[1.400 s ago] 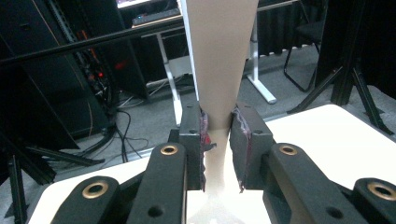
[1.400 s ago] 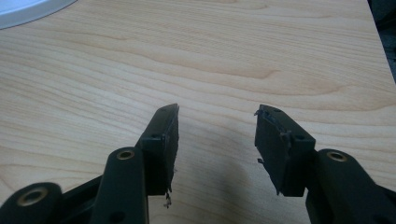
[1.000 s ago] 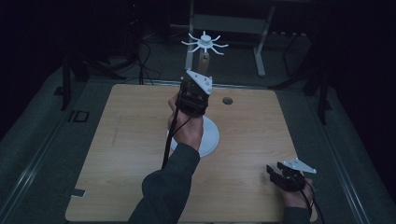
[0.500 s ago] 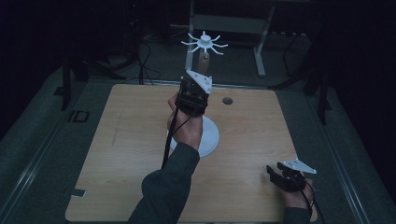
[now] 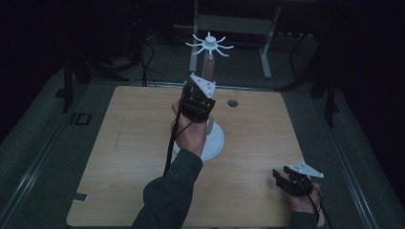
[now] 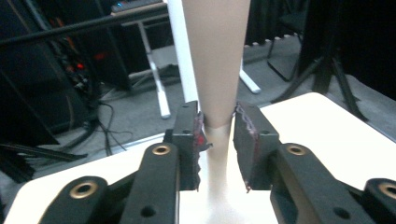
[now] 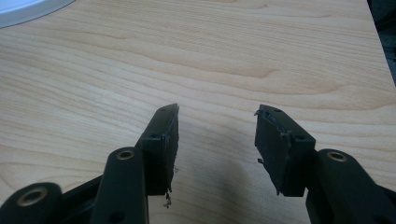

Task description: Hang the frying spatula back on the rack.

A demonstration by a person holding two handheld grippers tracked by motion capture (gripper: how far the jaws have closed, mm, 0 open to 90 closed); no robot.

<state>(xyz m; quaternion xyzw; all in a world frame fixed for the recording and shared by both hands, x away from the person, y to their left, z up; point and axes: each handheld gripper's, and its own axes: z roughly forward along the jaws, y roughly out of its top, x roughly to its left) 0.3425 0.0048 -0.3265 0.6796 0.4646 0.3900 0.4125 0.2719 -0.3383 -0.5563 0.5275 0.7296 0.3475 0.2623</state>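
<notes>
A stand rises from the middle of the wooden table (image 5: pixel 129 152): a round white base (image 5: pixel 217 141), a tan post (image 5: pixel 209 67) and a white spoked top (image 5: pixel 209 44). My left gripper (image 5: pixel 203 93) is held up at the post, above the base. In the left gripper view its jaws (image 6: pixel 218 126) press on the narrow part of the post (image 6: pixel 217 56) from both sides, just under where it widens. My right gripper (image 5: pixel 281 172) rests low at the table's near right corner. It is open (image 7: pixel 217 112) over bare wood, with nothing between its fingers.
A small dark round hole (image 5: pixel 232 102) sits in the tabletop just right of the stand. The edge of the white base (image 7: pixel 28 9) shows at the top left of the right gripper view. Desk legs and cables stand on the dark floor beyond the far edge.
</notes>
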